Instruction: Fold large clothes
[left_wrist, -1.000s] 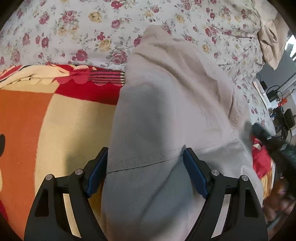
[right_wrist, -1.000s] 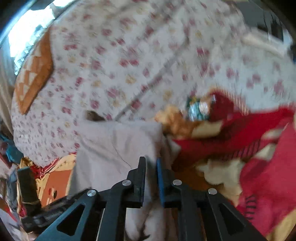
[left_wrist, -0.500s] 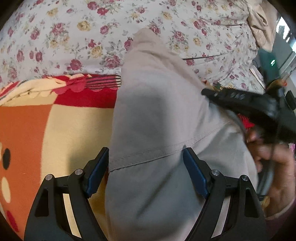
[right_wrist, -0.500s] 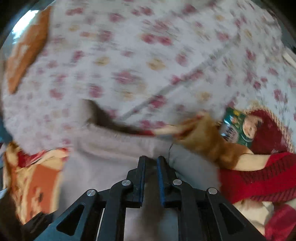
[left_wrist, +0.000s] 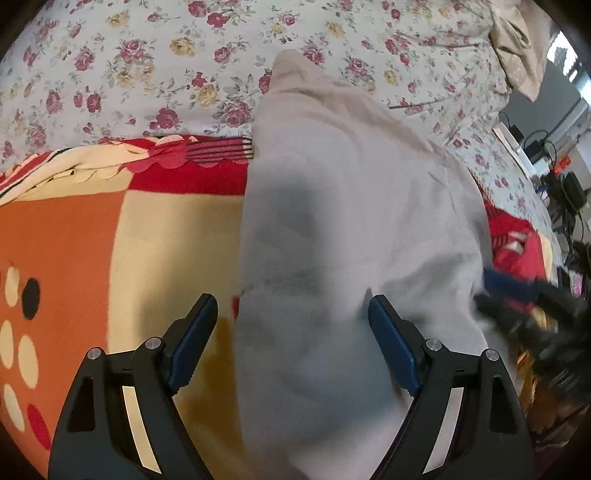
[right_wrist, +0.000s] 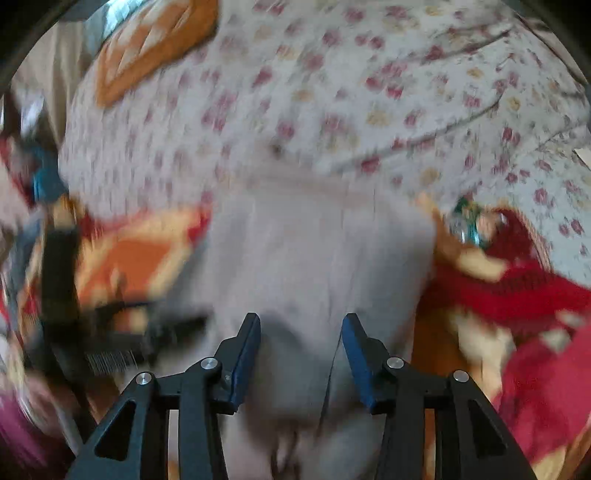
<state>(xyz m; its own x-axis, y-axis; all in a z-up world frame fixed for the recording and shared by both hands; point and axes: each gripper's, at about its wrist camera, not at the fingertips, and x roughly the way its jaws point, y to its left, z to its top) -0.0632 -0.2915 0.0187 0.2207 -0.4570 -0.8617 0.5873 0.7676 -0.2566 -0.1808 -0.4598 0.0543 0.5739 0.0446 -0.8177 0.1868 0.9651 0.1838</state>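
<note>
Grey garment lay lengthwise across patterned blanket, left gripper released wide astride it, right gripper just opening, garment between unpressed pads.

Both grippers seemingly agape.

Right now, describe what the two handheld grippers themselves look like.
Both match: the left gripper and right gripper each have two black plastic fingers with triangular cut-outs, silver round screw heads at the joints, and flat blue pads on the inner faces.
</note>
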